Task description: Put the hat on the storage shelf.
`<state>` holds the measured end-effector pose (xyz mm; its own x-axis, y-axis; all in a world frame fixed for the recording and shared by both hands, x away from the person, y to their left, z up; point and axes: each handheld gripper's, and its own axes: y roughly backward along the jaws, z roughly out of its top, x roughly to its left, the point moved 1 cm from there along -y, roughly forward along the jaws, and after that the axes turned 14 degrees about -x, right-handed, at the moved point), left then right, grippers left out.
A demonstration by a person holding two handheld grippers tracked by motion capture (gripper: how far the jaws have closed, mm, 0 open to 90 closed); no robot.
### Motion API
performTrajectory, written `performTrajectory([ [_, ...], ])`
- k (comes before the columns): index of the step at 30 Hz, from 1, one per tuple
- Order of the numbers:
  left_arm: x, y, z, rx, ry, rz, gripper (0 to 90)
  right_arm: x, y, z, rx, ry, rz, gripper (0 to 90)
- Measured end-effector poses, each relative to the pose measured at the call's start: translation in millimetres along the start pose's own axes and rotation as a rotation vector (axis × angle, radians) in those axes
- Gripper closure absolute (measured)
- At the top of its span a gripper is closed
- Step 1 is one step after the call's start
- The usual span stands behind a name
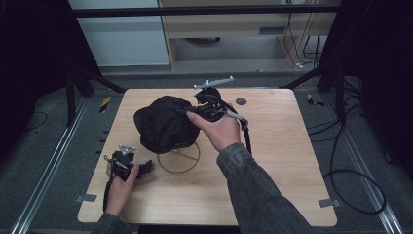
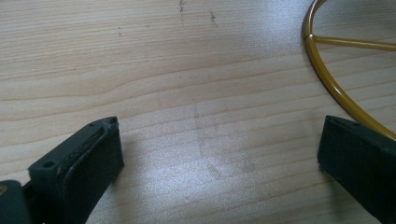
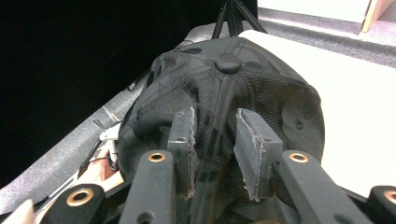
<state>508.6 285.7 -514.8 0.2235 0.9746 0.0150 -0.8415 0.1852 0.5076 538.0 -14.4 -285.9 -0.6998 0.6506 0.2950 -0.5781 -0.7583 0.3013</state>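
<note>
Right gripper (image 1: 195, 108) is up near the far edge of the desk (image 1: 272, 161), middle of it, pads clamped on a fold of the black baseball cap (image 1: 163, 123). In the right gripper view the fabric is pinched between the two pads (image 3: 183, 140), with the cap's crown (image 3: 224, 88) and top button straight ahead. Right hand (image 1: 221, 129) wraps the handle, sleeve coming in from the near edge.

The cap sits left of centre on the desk, toward the far side. Its near edge overlaps the far part of the yellow wire ring (image 1: 178, 158). Can't tell whether the cap is fully resting on the desk or partly lifted.

Left gripper (image 1: 146, 168) is at the near-left part of the desk, held low by the left hand (image 1: 119, 187), pointing toward the ring. Its jaws are spread wide with nothing between them; the left gripper view shows bare wood grain between the pads (image 2: 79, 163). One arc and a spoke of the ring (image 2: 336, 88) run just beside the pad on that view's right; contact can't be told.

A small dark disc (image 1: 240, 101) lies near the far edge, right of the right gripper.
</note>
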Motion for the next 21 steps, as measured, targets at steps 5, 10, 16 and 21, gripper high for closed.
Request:
performTrajectory([
  [5,0.0,0.0,0.0,0.000,0.000,0.000,0.0,-2.9,5.3,1.2,-0.005,-0.003,-0.001,67.9],
  [10,0.0,0.0,0.0,0.000,0.000,0.000,0.0,-5.4,11.1,3.0,-0.010,-0.008,-0.006,67.9],
  [16,0.0,0.0,0.0,0.000,0.000,0.000,0.0,-5.8,16.1,4.0,-0.014,0.002,-0.005,67.5],
  [21,0.0,0.0,0.0,0.000,0.000,0.000,0.0,-4.5,16.7,3.6,-0.010,0.006,-0.004,67.2],
])
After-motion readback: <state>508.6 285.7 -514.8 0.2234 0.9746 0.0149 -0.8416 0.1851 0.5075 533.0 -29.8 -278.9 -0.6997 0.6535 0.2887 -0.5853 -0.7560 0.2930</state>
